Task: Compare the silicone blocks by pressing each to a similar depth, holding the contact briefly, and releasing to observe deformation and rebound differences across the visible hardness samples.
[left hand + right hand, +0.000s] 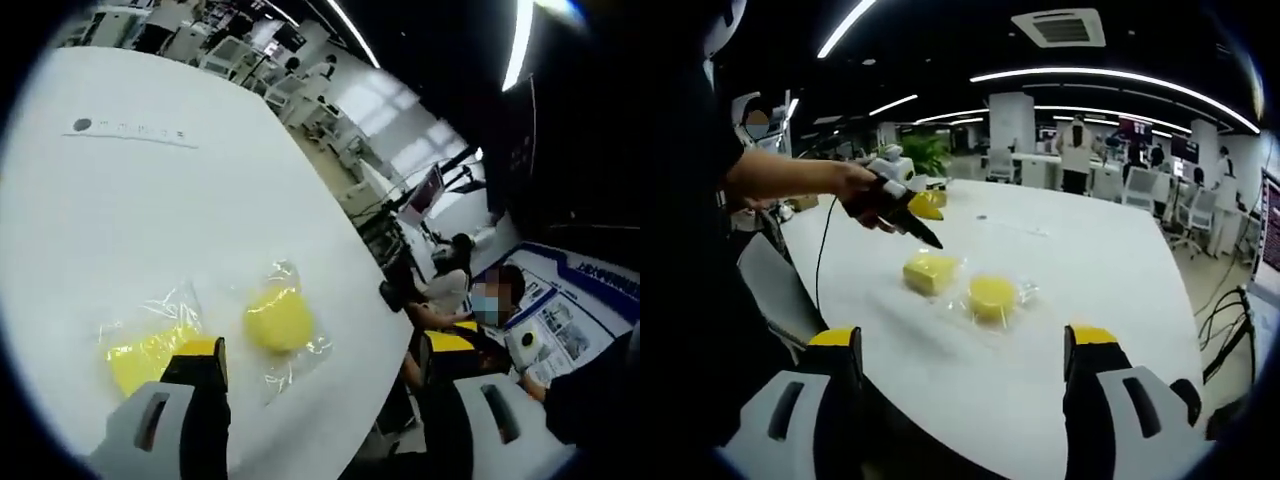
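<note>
Right gripper (pixel 965 350) fingers spread apart above tabletop (pixel 1120 270), square block (pixel 930 271) beside round block (pixel 992 296), both bagged, left gripper (pixel 925 225) held over them, angled downward, finger state unclear.

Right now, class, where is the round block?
In the right gripper view, the round block lies on the white table, right of the square block.

Open-plan office/lab: desks (pixel 1110 180), chairs (pixel 1195 215), strip lights (pixel 1110 75).
</note>
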The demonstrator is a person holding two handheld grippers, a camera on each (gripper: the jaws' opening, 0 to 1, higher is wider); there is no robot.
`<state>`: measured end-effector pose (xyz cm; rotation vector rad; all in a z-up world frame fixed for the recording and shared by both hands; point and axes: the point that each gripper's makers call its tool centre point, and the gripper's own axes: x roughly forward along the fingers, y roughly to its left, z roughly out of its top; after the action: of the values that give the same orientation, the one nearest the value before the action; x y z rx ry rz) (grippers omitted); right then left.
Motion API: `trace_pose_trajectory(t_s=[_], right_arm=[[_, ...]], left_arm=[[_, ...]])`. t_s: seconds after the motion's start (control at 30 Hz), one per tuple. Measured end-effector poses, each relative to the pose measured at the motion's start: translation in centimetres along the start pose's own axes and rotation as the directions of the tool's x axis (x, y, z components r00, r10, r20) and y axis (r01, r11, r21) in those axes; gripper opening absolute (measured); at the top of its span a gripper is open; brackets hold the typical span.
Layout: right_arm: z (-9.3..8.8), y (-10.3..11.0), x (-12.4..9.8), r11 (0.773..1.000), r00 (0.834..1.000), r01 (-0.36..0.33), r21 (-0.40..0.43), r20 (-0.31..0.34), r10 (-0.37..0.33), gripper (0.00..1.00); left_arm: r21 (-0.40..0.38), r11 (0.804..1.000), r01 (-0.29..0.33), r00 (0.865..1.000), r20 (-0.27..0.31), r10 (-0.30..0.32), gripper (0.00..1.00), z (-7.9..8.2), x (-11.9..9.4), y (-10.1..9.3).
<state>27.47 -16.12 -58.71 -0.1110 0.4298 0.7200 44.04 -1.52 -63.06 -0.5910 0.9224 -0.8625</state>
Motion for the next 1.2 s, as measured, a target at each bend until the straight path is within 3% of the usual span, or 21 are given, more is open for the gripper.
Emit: trace_pose_trajectory(t_s=[0.17,0.23,0.33,0.47,0.6,0.67,0.77,0.9,0.97,1.07,1.2], right_arm=[[-0.2,-0.1,-0.2,1.0,1.0,0.01,0.001,-0.003,-0.01,0.75],[-0.3,-0.3,-0.4,1.0,1.0,0.016,0.006,-0.003,-0.016,0.75],[-0.5,-0.6,-0.6,1.0,1.0,0.024,0.004,-0.013,-0.024,0.74],[-0.7,-0.8,-0.8,1.0,0.999,0.029,0.007,-0.022,-0.029,0.73],[-0.8,-1.0,-1.0,0.999,0.999,0.038,0.013,-0.024,-0.037,0.72],[-0.9,-1.1,-1.1,0.999,0.999,0.041,0.011,-0.027,-0.041,0.72],[-1.3,-1.4,-1.2,0.999,0.998,0.049,0.017,-0.047,-0.048,0.71],[-1.4,-1.4,-1.4,0.999,0.997,0.051,0.018,-0.053,-0.05,0.68],[-1.4,-1.4,-1.5,0.998,0.997,0.056,0.019,-0.058,-0.054,0.67],[-1.5,-1.6,-1.7,0.998,0.996,0.064,0.02,-0.057,-0.063,0.65],[-1.9,-1.6,-1.7,0.998,0.996,0.065,0.023,-0.07,-0.063,0.62]], left_arm=[[-0.083,0.996,-0.026,1.0,0.015,0.027,0.71,0.6,2.3,1.2],[-0.262,0.965,0.0,0.998,0.062,0.017,0.7,1.3,3.2,1.4],[-0.369,0.929,-0.002,0.992,0.12,0.05,0.67,2.2,3.8,2.6],[-0.387,0.92,-0.064,0.987,0.109,0.114,0.64,1.9,4.6,3.9],[-0.384,0.921,-0.067,0.994,0.054,0.095,0.62,0.7,5.6,3.8],[-0.417,0.906,-0.066,0.995,0.038,0.09,0.6,0.2,6.1,3.9],[-0.471,0.88,-0.067,0.992,0.059,0.108,0.57,0.4,6.7,4.4],[-0.489,0.869,-0.079,0.992,0.051,0.119,0.51,0.2,7.4,5.3],[-0.511,0.852,-0.113,0.986,0.046,0.158,0.49,0.0,7.5,6.3],[-0.548,0.831,-0.098,0.983,0.077,0.166,0.38,0.1,7.9,6.8],[-0.501,0.854,-0.137,0.982,0.045,0.184,0.25,-0.5,8.2,7.2]])
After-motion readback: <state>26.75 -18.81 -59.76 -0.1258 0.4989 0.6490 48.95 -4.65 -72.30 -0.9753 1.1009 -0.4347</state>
